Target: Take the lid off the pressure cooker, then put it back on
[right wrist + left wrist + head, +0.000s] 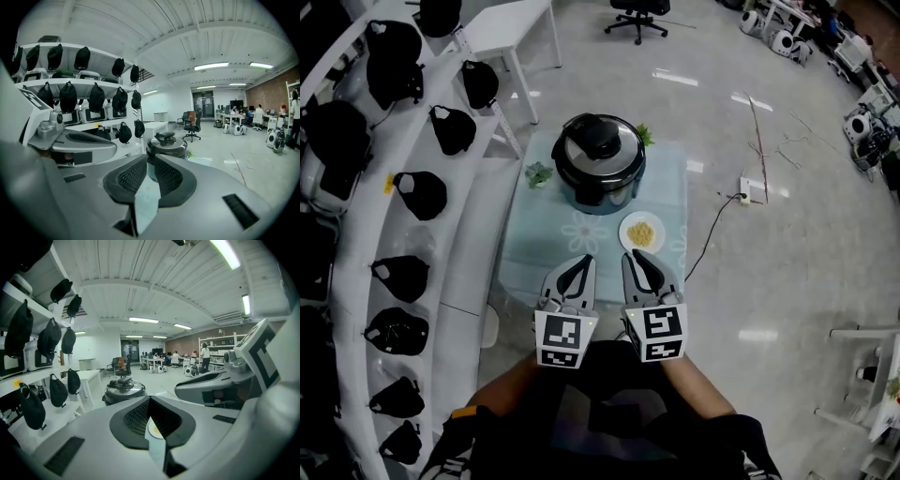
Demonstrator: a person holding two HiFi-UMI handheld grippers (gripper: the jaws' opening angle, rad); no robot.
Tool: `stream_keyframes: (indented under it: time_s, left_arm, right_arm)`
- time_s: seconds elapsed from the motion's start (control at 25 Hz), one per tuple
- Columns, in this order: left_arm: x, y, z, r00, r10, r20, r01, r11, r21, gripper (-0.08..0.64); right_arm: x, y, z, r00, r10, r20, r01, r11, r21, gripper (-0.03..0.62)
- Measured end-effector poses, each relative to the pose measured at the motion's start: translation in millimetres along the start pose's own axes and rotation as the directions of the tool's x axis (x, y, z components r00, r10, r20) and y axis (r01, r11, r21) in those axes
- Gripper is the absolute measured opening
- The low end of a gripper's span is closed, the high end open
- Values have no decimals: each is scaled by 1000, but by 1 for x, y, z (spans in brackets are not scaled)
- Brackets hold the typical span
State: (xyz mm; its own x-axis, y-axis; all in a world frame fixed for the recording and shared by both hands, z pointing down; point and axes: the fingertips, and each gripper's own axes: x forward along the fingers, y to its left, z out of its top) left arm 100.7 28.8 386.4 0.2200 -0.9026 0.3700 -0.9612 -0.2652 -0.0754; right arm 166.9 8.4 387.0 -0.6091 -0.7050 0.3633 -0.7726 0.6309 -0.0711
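Glossy grey floor is spreading round a small desk [520, 258] draped in pale blue cloth. White shelving [356, 244] hung with black bags [420, 195] is running along its left. Pressure cooker [600, 178] is sitting at the desk's far middle, with its lid [600, 141] seated on top. Plate [641, 232] of yellow food is lying just beside it, on the near side. Left tool [580, 262] is hovering over the near edge, jaws meeting at the tips, empty. Right tool [635, 257] is hanging alongside, jaws parted by a sliver, gripping nothing. Both are pointing toward the cooker, well apart from it.
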Motion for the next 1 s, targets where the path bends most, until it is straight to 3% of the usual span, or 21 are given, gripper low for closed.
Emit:
stream_keyframes:
  time_s: [0.32, 0.64, 1.0]
  left_arm:
    - [58, 70, 20, 996, -83, 20, 83, 996, 38, 8]
    - [113, 135, 17, 990, -143, -18, 144, 987, 72, 8]
    - [172, 192, 31, 987, -158, -25, 160, 979, 128, 8]
  right_arm:
    - [84, -8, 31, 995, -92, -23, 93, 995, 42, 111]
    - [167, -17, 51, 983, -180, -45, 184, 977, 107, 175]
    - [246, -53, 68, 949, -298, -101, 312, 935, 167, 298]
